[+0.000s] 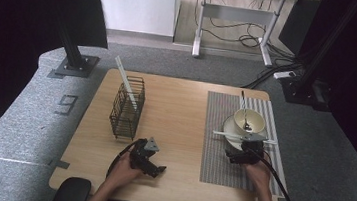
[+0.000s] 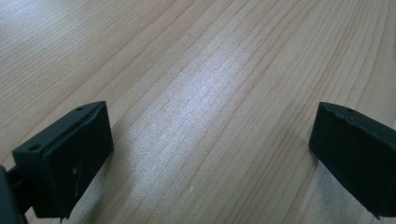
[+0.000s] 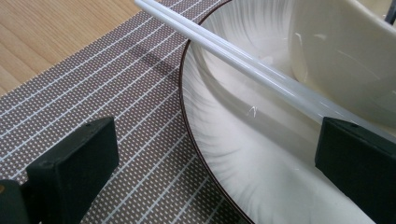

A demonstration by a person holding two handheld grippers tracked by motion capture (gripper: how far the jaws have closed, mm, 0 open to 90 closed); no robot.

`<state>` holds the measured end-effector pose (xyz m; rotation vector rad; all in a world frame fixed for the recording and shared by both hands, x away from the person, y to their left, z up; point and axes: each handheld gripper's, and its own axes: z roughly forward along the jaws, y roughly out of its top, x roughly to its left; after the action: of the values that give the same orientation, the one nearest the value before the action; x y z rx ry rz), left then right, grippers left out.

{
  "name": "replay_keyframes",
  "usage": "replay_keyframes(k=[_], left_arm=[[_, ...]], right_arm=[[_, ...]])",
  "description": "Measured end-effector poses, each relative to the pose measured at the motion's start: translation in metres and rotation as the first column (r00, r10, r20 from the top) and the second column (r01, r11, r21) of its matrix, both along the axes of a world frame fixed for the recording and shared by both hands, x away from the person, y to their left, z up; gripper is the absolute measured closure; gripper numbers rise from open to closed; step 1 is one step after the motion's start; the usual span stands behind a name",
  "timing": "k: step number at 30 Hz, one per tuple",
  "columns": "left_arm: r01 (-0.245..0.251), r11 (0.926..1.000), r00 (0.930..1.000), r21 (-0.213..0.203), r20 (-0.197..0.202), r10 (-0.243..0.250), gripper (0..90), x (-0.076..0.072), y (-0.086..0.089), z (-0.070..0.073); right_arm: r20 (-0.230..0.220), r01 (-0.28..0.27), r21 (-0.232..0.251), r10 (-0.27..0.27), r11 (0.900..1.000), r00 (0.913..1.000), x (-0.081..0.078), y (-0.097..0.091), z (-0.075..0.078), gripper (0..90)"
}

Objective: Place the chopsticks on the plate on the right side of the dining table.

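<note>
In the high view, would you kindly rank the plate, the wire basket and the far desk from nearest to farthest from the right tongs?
From the right tongs:
1. Plate, directly ahead on the striped mat.
2. Wire basket, across the table to the left.
3. Far desk, beyond the table on the floor.

We saw the plate [image 3: 261, 186] cut off by the frame's bottom | chopsticks' [image 3: 233, 56] far ends hidden behind the right jaw.

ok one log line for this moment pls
left gripper: open, over bare table | right gripper: open, at plate beside white chopsticks | nothing held
</note>
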<state>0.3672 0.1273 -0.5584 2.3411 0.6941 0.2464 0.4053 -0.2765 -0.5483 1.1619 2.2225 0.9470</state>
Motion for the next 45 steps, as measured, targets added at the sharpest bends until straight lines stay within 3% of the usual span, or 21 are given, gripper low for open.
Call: replay_keyframes(k=[8,12,15,21,30,37,45], left_arm=[[0.0,1.0,1.0,0.0,0.0,0.0,0.0,0.0,0.0,0.0],[0.0,1.0,1.0,0.0,0.0,0.0,0.0,0.0,0.0,0.0],[0.0,1.0,1.0,0.0,0.0,0.0,0.0,0.0,0.0,0.0],[0.0,1.0,1.0,0.0,0.0,0.0,0.0,0.0,0.0,0.0],[0.0,1.0,1.0,0.0,0.0,0.0,0.0,0.0,0.0,0.0],[0.0,1.0,1.0,0.0,0.0,0.0,0.0,0.0,0.0,0.0],[0.002,1.0,1.0,0.003,0.001,-0.002,0.0,0.0,0.0,0.0]], right_arm=[[0.02,0.027,0.022,-0.028,0.9994,0.9994,-0.002,-0.013,0.008,0.0],[0.035,0.076,0.02,-0.077,0.9969,0.9964,-0.004,-0.027,0.013,0.0],[0.05,0.135,0.011,-0.135,0.9908,0.9896,-0.006,-0.039,0.015,0.3],[0.073,0.268,0.05,-0.271,0.9622,0.9598,-0.009,-0.067,0.016,1.6],[0.067,0.372,0.071,-0.377,0.9255,0.924,-0.01,-0.092,0.007,2.2],[0.045,0.382,0.109,-0.388,0.9177,0.9204,-0.009,-0.098,0.002,6.5],[0.041,0.366,0.112,-0.373,0.9237,0.927,-0.008,-0.097,0.001,11.3]])
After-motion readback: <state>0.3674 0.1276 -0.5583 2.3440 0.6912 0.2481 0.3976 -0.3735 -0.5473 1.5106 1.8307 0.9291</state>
